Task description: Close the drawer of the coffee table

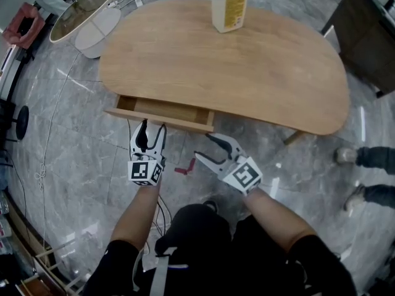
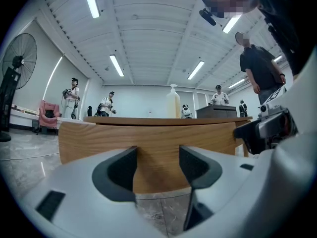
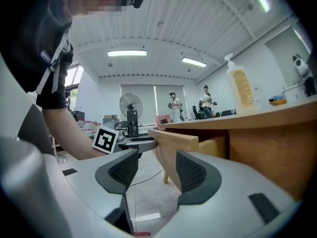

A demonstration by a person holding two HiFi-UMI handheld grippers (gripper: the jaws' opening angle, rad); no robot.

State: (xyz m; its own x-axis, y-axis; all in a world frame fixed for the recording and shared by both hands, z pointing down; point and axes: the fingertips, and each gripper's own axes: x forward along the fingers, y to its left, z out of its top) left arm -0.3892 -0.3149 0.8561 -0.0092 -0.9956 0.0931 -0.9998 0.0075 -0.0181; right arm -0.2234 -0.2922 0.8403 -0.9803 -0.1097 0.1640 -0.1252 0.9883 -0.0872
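Drawer (image 1: 162, 113) open at the counter's (image 1: 247, 73) near edge. Left hand-held gripper (image 1: 153, 126) released, empty, close before the drawer front. Right hand-held gripper (image 1: 203, 147) also released, empty, near the drawer's right corner. Best to press flat mid-front and push straight in.

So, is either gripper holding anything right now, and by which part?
Nothing is held. The left gripper has its jaws apart, facing the front of the open drawer. The right gripper is also open and empty, near the drawer's corner.
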